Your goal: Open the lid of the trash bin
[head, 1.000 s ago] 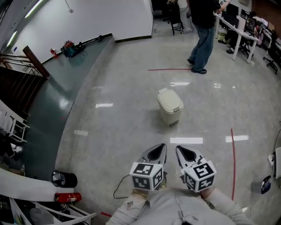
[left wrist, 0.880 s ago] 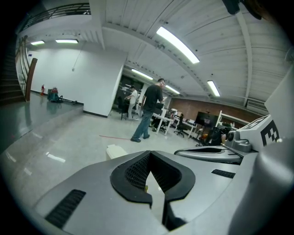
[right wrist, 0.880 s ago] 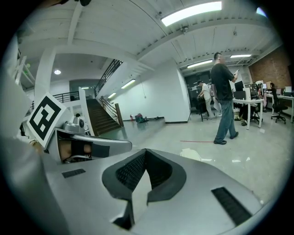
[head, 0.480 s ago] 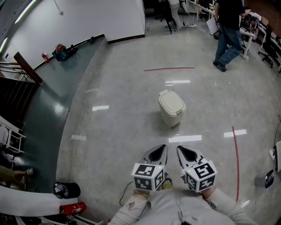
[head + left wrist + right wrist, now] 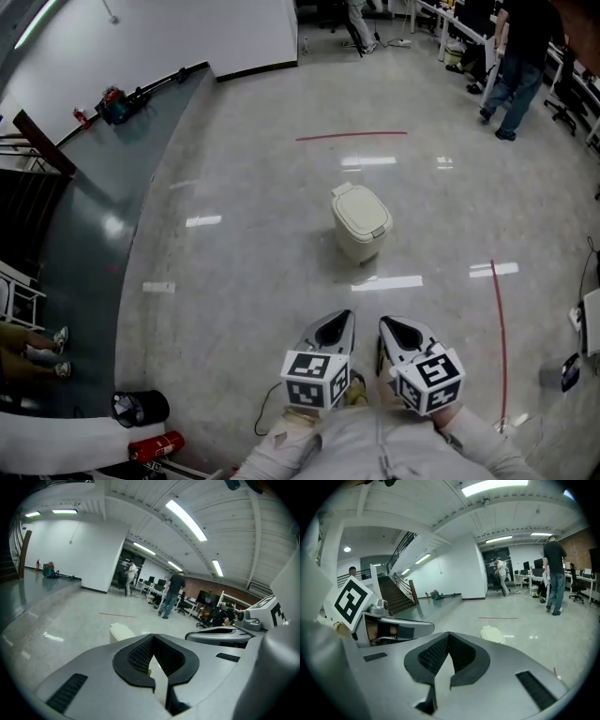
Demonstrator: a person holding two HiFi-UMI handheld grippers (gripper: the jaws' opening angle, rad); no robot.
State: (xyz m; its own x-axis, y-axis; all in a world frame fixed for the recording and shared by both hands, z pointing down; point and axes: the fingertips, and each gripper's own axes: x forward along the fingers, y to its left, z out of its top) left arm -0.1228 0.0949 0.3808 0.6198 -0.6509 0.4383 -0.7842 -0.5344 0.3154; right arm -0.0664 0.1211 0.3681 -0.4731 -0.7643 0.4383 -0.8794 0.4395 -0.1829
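A beige trash bin [image 5: 361, 223] stands on the polished floor ahead of me, its lid down. It also shows small in the left gripper view as the bin [image 5: 121, 632] and in the right gripper view as the bin [image 5: 492, 633]. My left gripper [image 5: 339, 321] and right gripper [image 5: 387, 324] are held side by side close to my body, well short of the bin. Both are shut with nothing between their jaws. The left gripper [image 5: 152, 639] and the right gripper [image 5: 449, 635] point toward the bin.
A red tape line [image 5: 352, 136] lies beyond the bin, another red line [image 5: 500, 328] to the right. A person [image 5: 518, 56] walks at the far right by desks. A fire extinguisher [image 5: 155, 448] and black bucket [image 5: 137, 408] sit at lower left. A dark ramp [image 5: 84, 234] runs along the left.
The walking person has moved from the centre back toward the far right. The view has shifted slightly. Both grippers keep their place and stay shut.
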